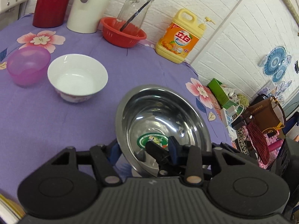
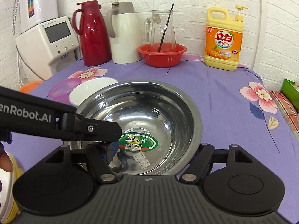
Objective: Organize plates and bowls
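A steel bowl (image 1: 160, 123) with a green sticker inside sits on the purple tablecloth, also in the right wrist view (image 2: 149, 115). My left gripper (image 1: 143, 149) is shut on the bowl's near rim, one finger outside and one inside; it reaches in from the left in the right wrist view (image 2: 112, 136). My right gripper (image 2: 149, 158) is shut on the bowl's near rim, one finger inside and one outside. A white bowl (image 1: 77, 76) and a purple plastic bowl (image 1: 28, 64) stand to the left, apart from the steel bowl.
At the back stand a red flask (image 2: 93, 35), a white jug (image 2: 124, 33), a red basket (image 2: 161, 54) holding a glass pitcher, and a yellow detergent bottle (image 2: 223, 39). The table's right edge (image 1: 214, 115) drops to floor clutter.
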{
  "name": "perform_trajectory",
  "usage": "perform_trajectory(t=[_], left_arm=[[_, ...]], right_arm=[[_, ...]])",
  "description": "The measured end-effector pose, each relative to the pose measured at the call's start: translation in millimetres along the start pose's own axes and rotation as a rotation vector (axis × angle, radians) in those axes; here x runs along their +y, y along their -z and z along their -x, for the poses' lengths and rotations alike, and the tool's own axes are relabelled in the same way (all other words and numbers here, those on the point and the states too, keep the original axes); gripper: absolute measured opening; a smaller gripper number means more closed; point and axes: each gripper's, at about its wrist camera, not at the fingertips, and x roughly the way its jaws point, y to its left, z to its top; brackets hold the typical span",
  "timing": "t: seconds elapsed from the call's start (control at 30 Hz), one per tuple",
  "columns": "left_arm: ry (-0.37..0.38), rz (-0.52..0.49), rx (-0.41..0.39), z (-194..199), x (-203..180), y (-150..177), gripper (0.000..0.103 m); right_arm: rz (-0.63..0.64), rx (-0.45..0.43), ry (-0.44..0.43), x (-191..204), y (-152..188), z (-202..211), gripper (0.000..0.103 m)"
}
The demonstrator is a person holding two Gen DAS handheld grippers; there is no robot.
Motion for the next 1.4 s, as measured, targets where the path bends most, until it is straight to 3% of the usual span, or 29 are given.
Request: perform_trajectory(t=[0.37, 0.73, 0.9, 0.97, 1.07, 1.17, 1.4], left_arm=[[0.015, -0.042, 0.009, 57.8, 7.7, 80.0, 0.039], [0.015, -0.056, 0.077, 58.9, 25.5, 115.8, 0.041], [0.034, -0.046, 0.091, 51.6, 26.9, 119.1, 0.052], [0.059, -0.023, 0.090, 53.5, 27.7, 115.5, 0.068], [0.073, -0.034, 0.062, 63.8, 23.8, 109.1, 0.077], [0.040, -0.065, 0.020, 74.7, 21.5, 101.7, 0.078], [0.053, -0.053, -0.042, 91.1, 31.1, 75.5, 0.078]], right_arm=[[0.002, -0.022, 0.011, 44.0, 62.6, 55.9, 0.103], [-0.026, 0.024, -0.001, 61.9, 104.8, 64.3, 0.103], [-0.071, 0.031, -0.023, 58.9, 111.9, 62.6, 0.103], [-0.081, 0.036, -0.036, 58.3, 111.8, 63.5, 0.103], [-0.094, 0.030, -0.036, 55.8, 116.3, 69.7, 0.103], [-0.110, 0.007, -0.026, 48.2, 120.8, 83.9, 0.103], [-0.167, -0.057, -0.028, 28.1, 117.4, 112.3, 0.103]])
